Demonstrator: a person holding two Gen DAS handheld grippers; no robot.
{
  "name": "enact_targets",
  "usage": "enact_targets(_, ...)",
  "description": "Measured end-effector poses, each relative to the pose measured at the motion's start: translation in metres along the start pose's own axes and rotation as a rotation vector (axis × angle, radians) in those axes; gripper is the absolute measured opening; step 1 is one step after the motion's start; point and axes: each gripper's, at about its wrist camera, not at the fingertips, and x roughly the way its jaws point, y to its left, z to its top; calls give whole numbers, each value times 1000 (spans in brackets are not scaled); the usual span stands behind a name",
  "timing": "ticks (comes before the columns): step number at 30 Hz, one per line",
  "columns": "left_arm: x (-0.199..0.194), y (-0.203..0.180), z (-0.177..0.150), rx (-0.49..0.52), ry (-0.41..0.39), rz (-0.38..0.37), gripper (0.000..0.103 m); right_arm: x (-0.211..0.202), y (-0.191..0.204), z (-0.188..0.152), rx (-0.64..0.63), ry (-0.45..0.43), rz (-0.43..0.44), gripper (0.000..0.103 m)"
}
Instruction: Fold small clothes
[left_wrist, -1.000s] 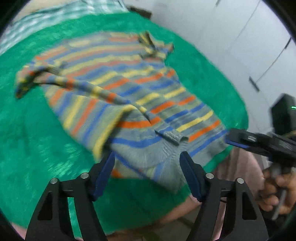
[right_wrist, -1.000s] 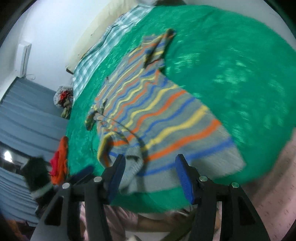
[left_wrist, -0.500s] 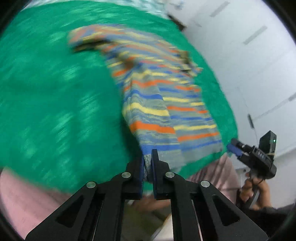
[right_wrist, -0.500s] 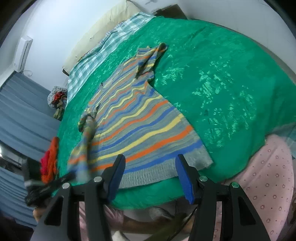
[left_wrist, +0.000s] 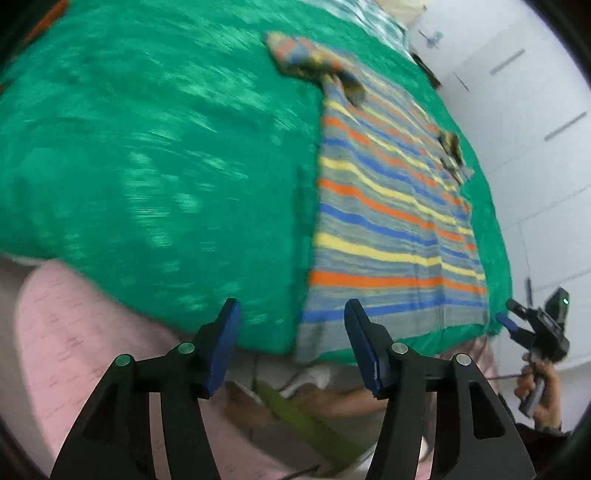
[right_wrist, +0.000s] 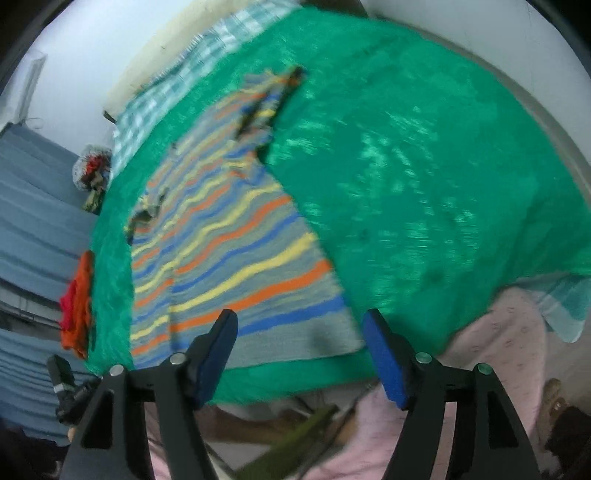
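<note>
A small knitted sweater with grey, blue, yellow and orange stripes lies spread flat on the green bed cover, its hem at the near edge. It also shows in the right wrist view. My left gripper is open and empty, just short of the hem's left corner. My right gripper is open and empty, just short of the hem's right part. The right gripper also shows at the far right of the left wrist view.
The green cover drapes over a pink sheet at the bed's near edge. An orange-red cloth lies at the left side of the bed. A checked blanket lies at the head. White walls stand behind.
My left gripper was shut on the sweater's lower corner half a second ago; it has let go and opened. The sweater, folded over a second ago, now lies flat. My right gripper stayed open.
</note>
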Motion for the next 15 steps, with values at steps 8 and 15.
enact_targets(8,43,-33,7,116,105,52,4,55,-6,13,-122,216,44,3)
enact_targets(15,-23,-16,9,89,10,126,4,-2,21,3,-89,183,85,4)
